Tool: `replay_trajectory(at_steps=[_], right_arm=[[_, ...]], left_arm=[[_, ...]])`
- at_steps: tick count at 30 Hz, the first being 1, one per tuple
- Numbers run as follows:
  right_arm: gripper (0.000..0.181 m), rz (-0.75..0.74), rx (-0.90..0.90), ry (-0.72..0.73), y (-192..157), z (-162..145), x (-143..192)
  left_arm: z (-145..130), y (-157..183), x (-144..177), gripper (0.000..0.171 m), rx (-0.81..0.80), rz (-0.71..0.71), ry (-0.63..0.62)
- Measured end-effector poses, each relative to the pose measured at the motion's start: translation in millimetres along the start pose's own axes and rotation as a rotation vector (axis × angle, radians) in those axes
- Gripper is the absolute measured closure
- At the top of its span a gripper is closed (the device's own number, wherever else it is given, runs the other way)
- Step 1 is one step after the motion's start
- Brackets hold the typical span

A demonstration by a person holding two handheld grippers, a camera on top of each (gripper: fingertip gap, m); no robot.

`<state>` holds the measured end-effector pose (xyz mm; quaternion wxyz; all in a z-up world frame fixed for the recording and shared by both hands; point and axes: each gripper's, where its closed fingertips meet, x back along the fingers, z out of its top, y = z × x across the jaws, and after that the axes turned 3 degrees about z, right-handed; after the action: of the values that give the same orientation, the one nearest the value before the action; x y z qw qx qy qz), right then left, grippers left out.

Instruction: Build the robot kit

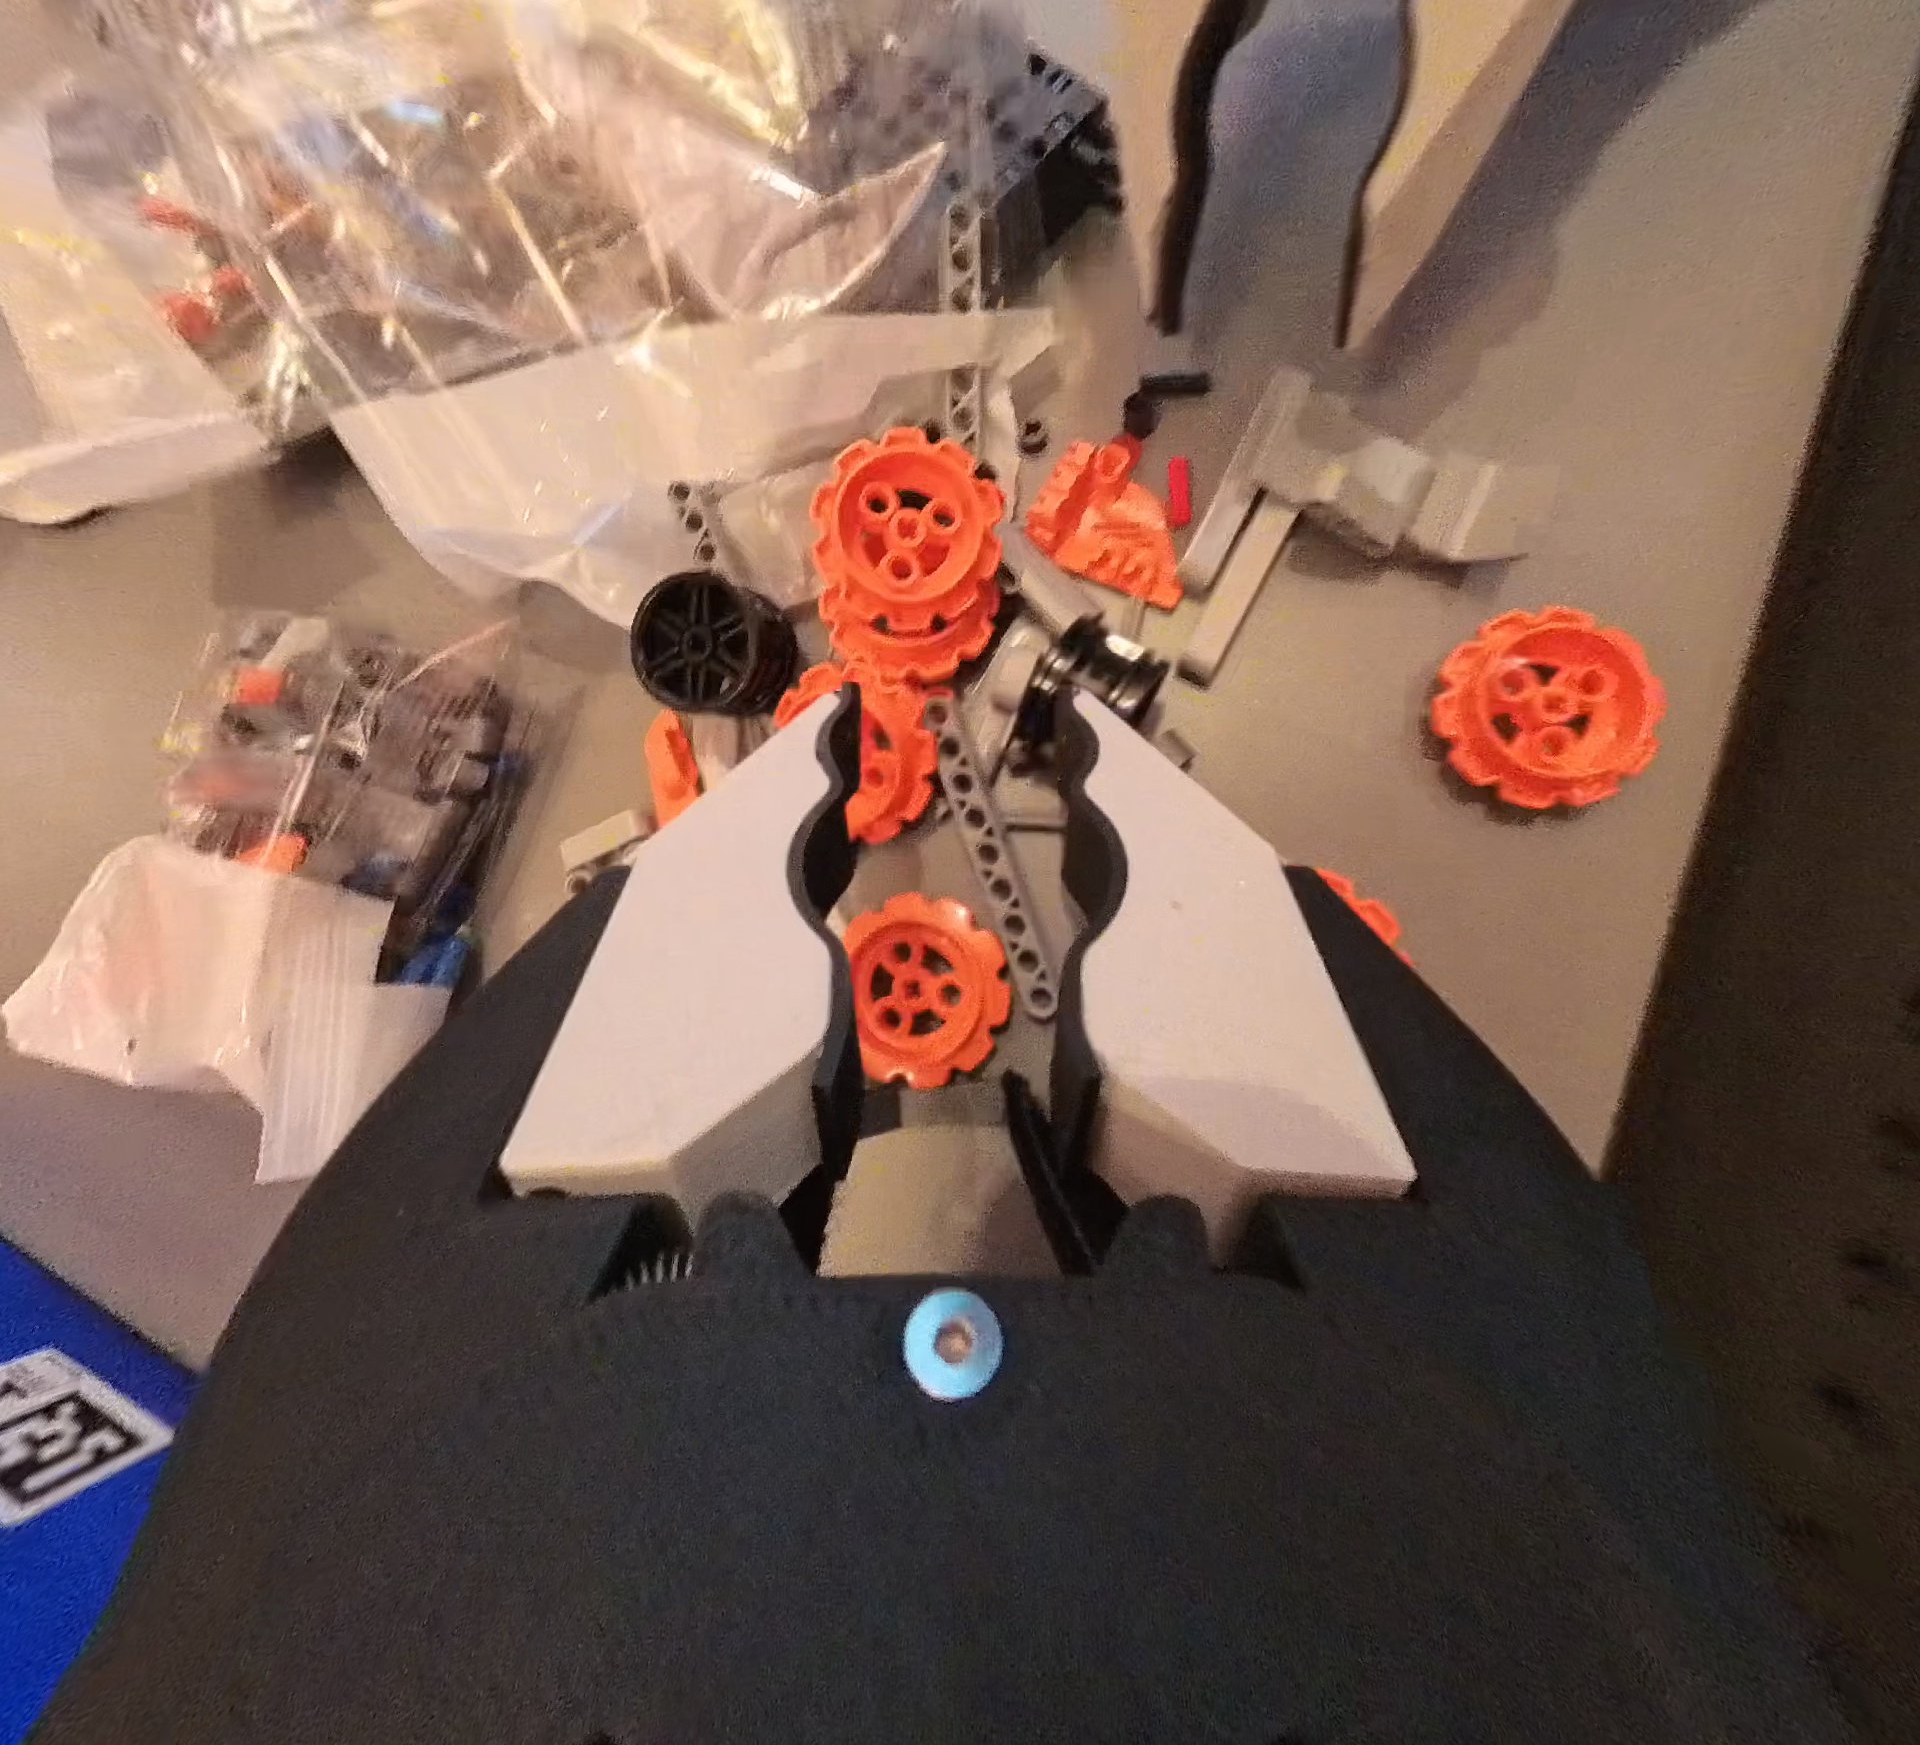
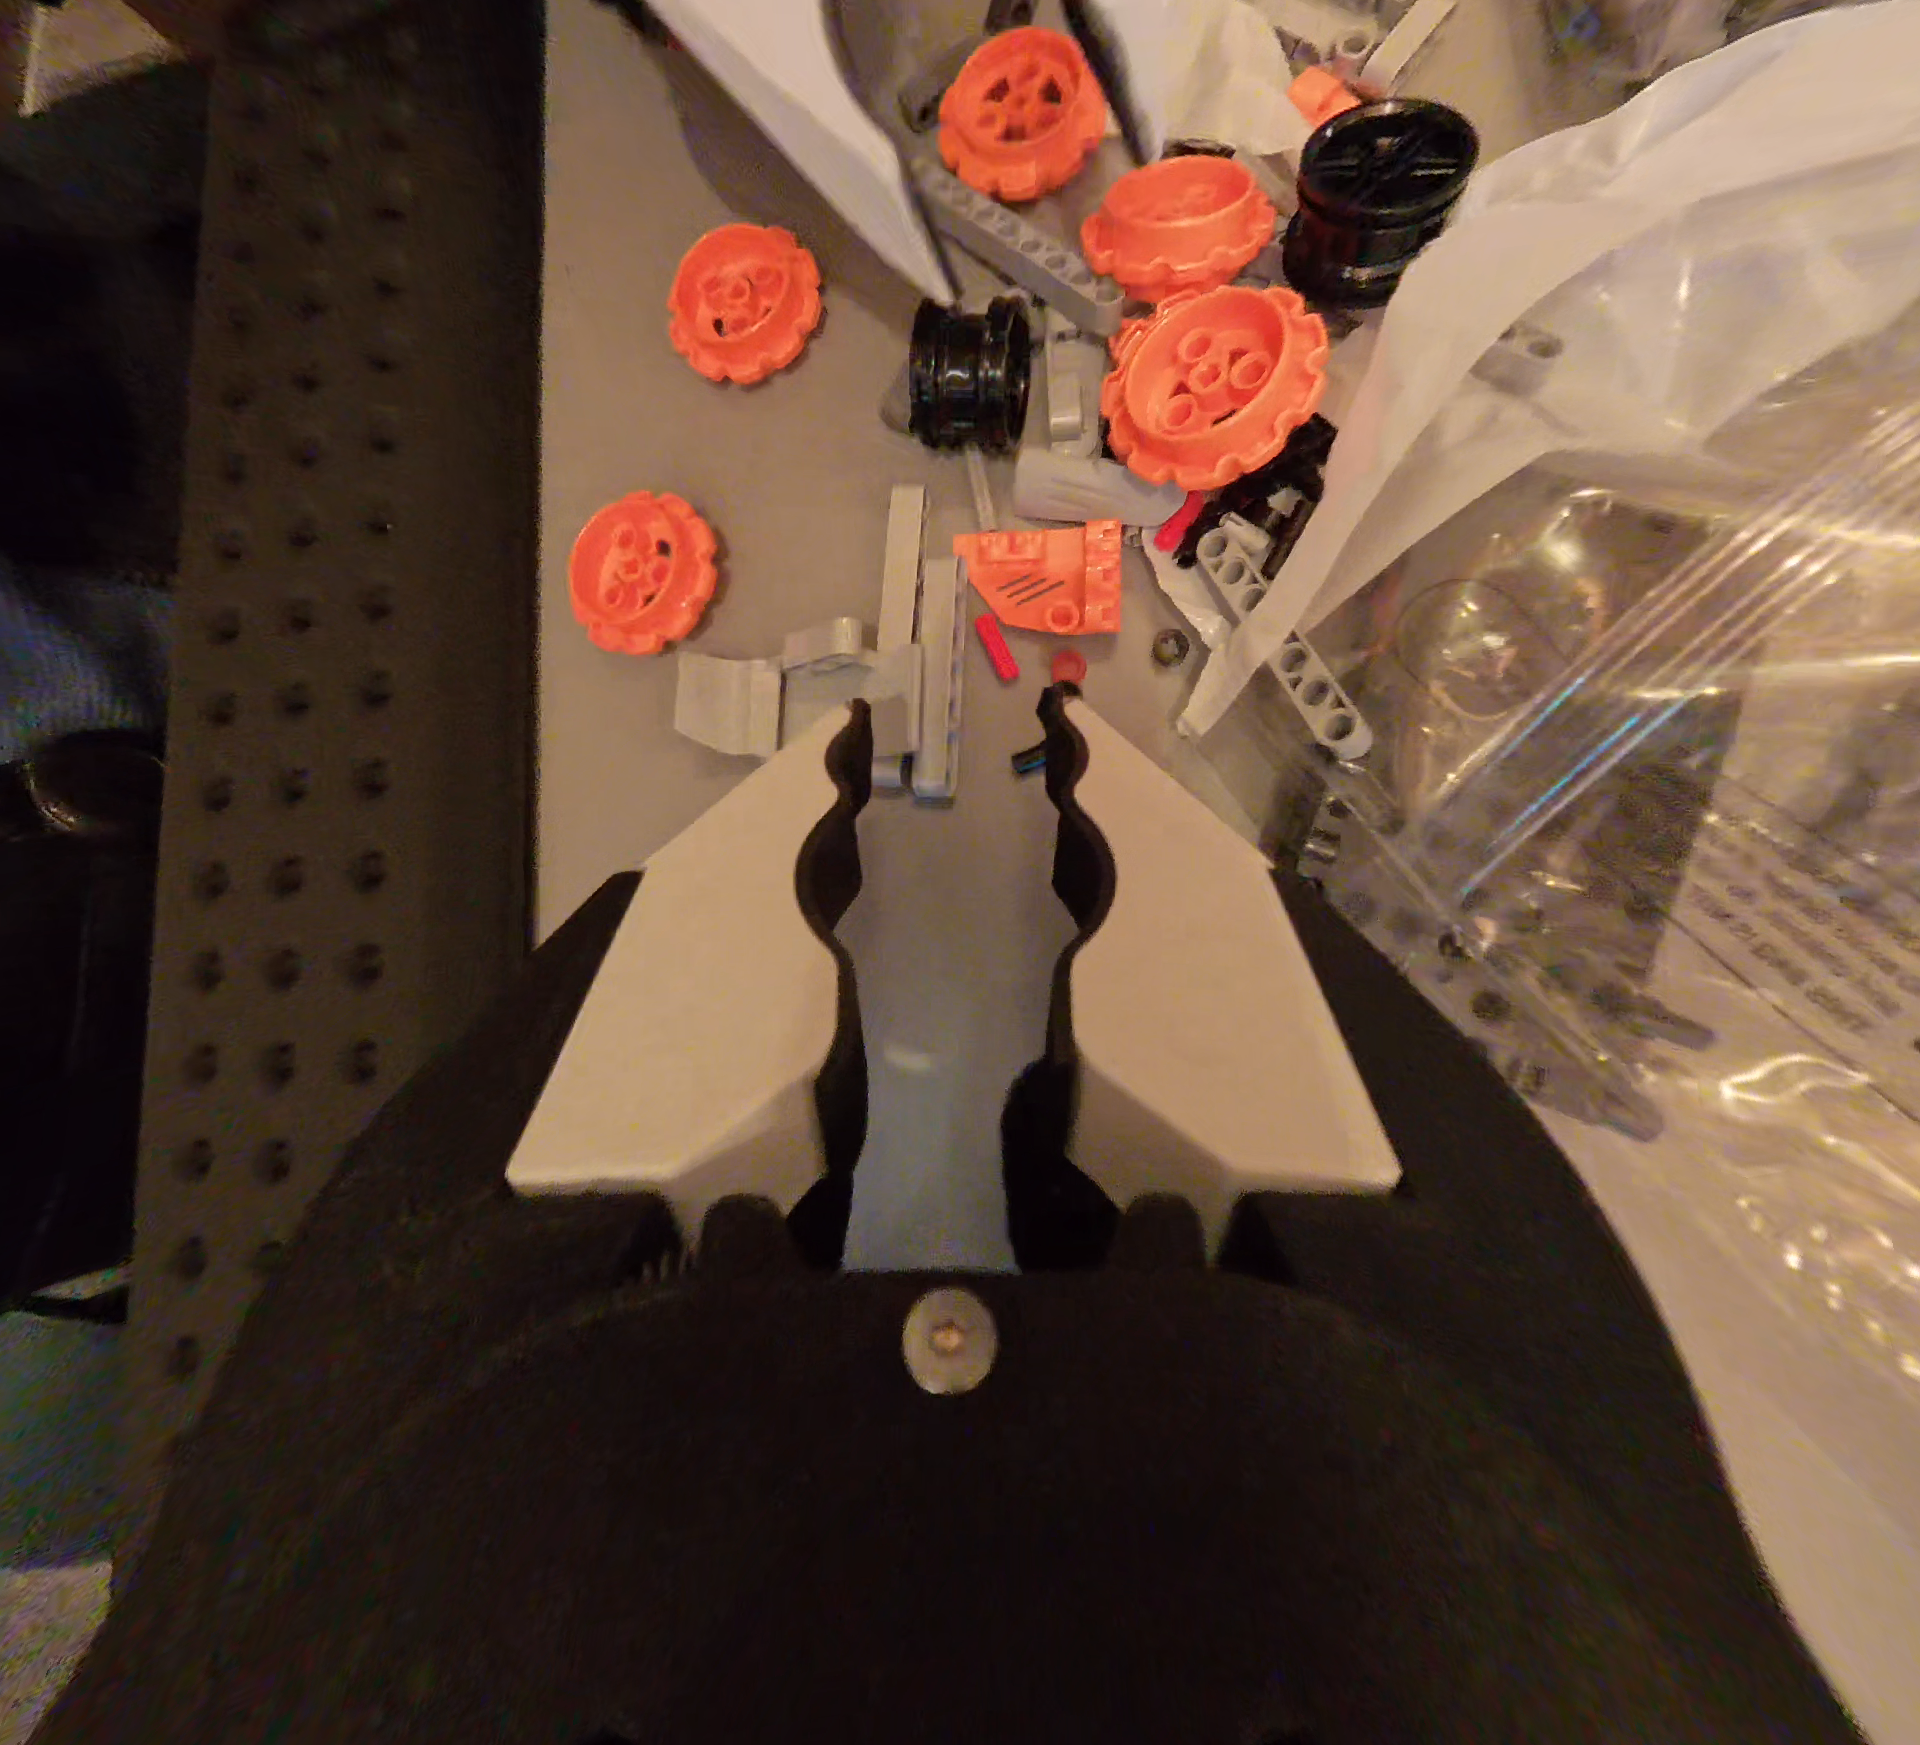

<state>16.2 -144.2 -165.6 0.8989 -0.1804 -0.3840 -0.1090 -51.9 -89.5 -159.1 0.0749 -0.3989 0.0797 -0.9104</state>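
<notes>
Loose building-toy parts lie on a grey table. My left gripper (image 1: 961, 708) is open and empty, above the pile. An orange toothed wheel (image 1: 925, 989) and a grey holed beam (image 1: 992, 864) show between its fingers. More orange wheels (image 1: 904, 532) and two black hubs (image 1: 712, 646) lie just beyond its tips. My right gripper (image 2: 954, 708) is open and empty. Its tips are by a grey part (image 2: 920, 656), a red pin (image 2: 997, 646) and an orange panel (image 2: 1049, 583). The left gripper's fingers (image 2: 790, 33) show opposite, over an orange wheel (image 2: 1023, 111).
A large clear plastic bag (image 1: 468, 137) of parts and a small bag (image 1: 343, 760) lie left of the pile. A black perforated board (image 2: 343, 552) borders the table's other side. Lone orange wheels (image 2: 743, 303) lie near it. A blue box (image 1: 62, 1383) sits at the bottom left. The grippers' ends are close to 9 cm from one another.
</notes>
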Motion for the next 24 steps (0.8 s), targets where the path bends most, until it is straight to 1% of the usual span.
replay_trajectory(at_steps=[3,4,5,7,9,13,16,18,19,22,24], right_arm=[[0.148,-0.028,0.004,0.042,5,10,-5],[0.148,-0.048,0.009,0.028,9,10,-9],[0.145,-0.079,0.009,0.013,15,9,-13],[0.142,-0.118,0.011,0.003,23,7,-18],[0.137,-0.135,0.014,0.034,27,14,-20],[0.134,-0.179,0.020,0.098,38,36,-23],[0.131,-0.120,0.016,0.094,35,44,-35],[0.137,-0.021,0.049,0.066,18,44,-42],[0.136,-0.016,0.066,0.058,16,45,-43],[0.137,-0.074,0.082,0.079,23,49,-30],[0.137,-0.152,0.084,0.095,36,51,-16]], left_arm=[[24,27,1,0.141,-0.075,-0.097,0.077],[22,32,-5,0.140,-0.084,-0.110,0.051],[15,31,-12,0.138,-0.105,-0.086,-0.002],[-4,22,-20,0.140,-0.153,-0.019,-0.095],[-13,22,-19,0.139,-0.117,-0.034,-0.113],[-18,19,-6,0.140,-0.054,-0.049,-0.082],[-15,9,6,0.139,-0.010,-0.035,-0.033],[-14,2,11,0.139,0.010,-0.012,-0.013],[-14,-1,13,0.138,0.018,-0.002,-0.011],[-15,-6,13,0.137,0.019,0.018,-0.005],[-12,-10,13,0.136,0.027,0.024,0.006]])
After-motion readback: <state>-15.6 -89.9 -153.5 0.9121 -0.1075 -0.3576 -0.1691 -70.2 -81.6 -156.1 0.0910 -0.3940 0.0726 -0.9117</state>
